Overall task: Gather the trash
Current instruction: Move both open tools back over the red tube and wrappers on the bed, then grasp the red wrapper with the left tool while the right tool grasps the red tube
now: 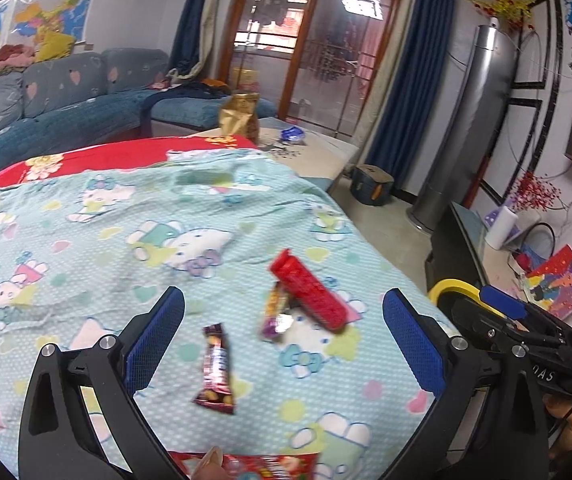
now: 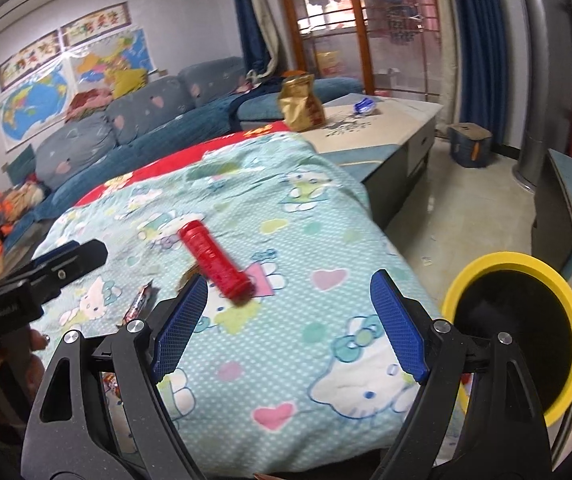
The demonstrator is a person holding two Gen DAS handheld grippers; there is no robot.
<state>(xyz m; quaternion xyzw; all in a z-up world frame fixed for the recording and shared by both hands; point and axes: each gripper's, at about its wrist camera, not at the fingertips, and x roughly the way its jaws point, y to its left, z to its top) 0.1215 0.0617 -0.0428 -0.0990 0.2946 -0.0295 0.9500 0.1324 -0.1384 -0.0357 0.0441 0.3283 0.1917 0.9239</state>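
Left wrist view: the left gripper [image 1: 283,312] hovers with fingers spread wide and empty above a dark candy wrapper [image 1: 215,370], a small crumpled wrapper [image 1: 275,312] and a red tube [image 1: 308,292] on the patterned blanket [image 1: 85,240]. The right gripper [image 2: 290,300] is likewise wide and empty, beside the yellow-rimmed bin [image 2: 566,308].

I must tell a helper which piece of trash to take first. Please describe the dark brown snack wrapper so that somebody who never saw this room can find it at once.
Find the table covered by the light blue cartoon-cat cloth. Near its front edge lie three pieces of trash: a red tube, a crumpled purple and orange wrapper, and left of them the dark brown snack wrapper. It alone is flat, long, dark and lies apart.
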